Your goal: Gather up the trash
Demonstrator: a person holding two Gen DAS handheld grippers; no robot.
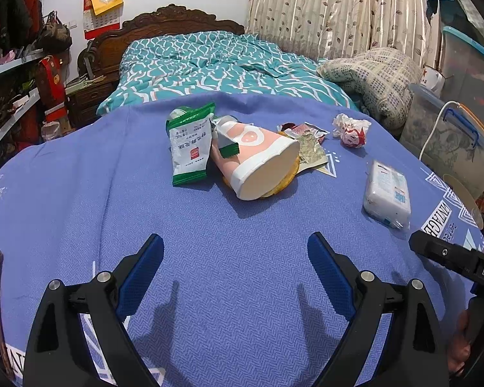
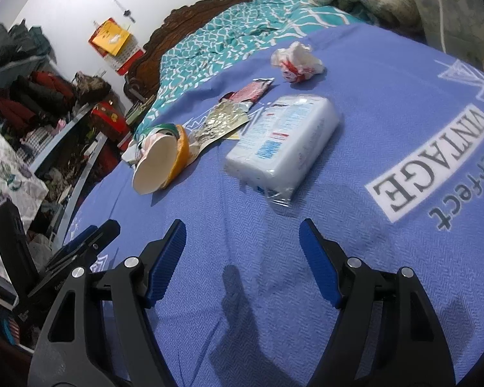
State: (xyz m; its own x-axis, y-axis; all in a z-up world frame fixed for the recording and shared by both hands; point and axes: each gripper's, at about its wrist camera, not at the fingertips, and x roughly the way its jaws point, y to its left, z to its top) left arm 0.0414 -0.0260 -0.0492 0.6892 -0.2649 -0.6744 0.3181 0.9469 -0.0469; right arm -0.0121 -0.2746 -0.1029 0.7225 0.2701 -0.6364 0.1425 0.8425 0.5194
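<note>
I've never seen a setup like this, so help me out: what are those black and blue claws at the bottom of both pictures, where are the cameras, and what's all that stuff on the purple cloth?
Each claw is a hand-held gripper that a person carries, with a camera looking along its fingers. One picture comes from the left hand-held gripper, the other from the right hand-held gripper. Both are open and hold nothing. On the purple cloth lie a tipped pink paper cup, a green and white wrapper, a crumpled red and white wrapper, a foil sachet and a white tissue pack.
</note>
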